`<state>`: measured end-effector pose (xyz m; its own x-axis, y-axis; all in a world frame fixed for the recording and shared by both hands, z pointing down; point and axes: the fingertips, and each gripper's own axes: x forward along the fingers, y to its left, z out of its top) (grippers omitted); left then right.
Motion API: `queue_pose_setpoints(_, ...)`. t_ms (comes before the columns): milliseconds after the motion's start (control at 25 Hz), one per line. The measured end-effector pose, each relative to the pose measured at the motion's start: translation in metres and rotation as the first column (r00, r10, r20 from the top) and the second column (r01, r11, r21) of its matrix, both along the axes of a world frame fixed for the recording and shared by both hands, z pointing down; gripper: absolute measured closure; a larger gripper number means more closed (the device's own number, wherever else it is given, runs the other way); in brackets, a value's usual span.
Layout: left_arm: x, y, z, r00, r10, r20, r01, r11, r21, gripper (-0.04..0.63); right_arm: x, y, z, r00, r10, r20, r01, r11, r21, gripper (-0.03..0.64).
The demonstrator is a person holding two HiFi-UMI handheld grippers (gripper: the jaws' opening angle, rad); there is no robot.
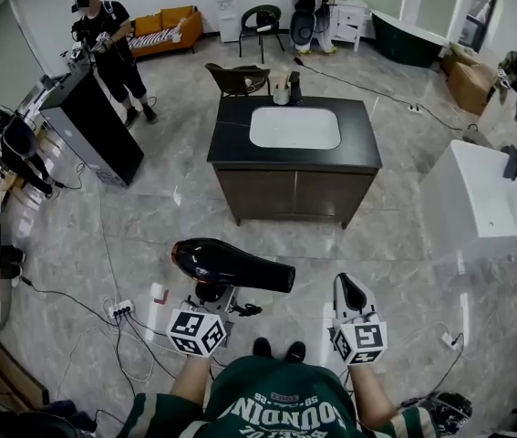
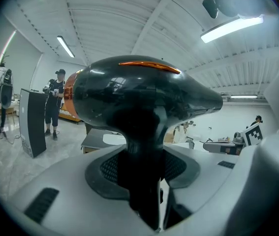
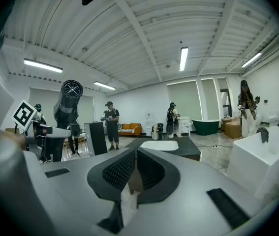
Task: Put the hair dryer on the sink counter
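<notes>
A glossy black hair dryer is held level in the air in front of me, its barrel pointing right. My left gripper is shut on its handle, and the dryer's body fills the left gripper view. My right gripper hangs beside it to the right, shut with nothing between its pads. The sink counter, dark with a white basin, stands a few steps ahead on the floor. From the right gripper view the dryer shows at the left and the counter ahead.
A white bathtub stands at the right, a black cabinet at the left. Cables and a power strip lie on the floor near my feet. People stand at the back left and back centre. A chair sits behind the counter.
</notes>
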<state>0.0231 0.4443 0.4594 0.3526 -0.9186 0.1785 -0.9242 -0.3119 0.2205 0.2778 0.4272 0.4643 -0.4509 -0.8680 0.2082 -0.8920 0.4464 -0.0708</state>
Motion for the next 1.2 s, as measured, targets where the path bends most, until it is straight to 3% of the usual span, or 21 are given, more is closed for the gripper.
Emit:
queue_pose_setpoints(360,0.018,0.006,-0.011,0.999,-0.039,0.003,0.039,0.999,0.007,0.417,0.015,0.004,0.002,0.998,-0.055,0.022,0.055,0.998,-0.009,0.573)
queue_pose_setpoints(680,0.004,-0.003,-0.024,0.999,-0.036,0.008,0.036,0.999,0.032,0.417,0.005,-0.003,-0.009,0.999,-0.044,0.024,0.043,0.999,0.018,0.572)
queue_pose_setpoints(1200,-0.075,-0.023,-0.025,1.0,0.02,-0.014,-0.019,0.999,0.043,0.417,-0.087,-0.004,-0.008,1.0,-0.012,0.016,0.012,1.0,0.02,0.573)
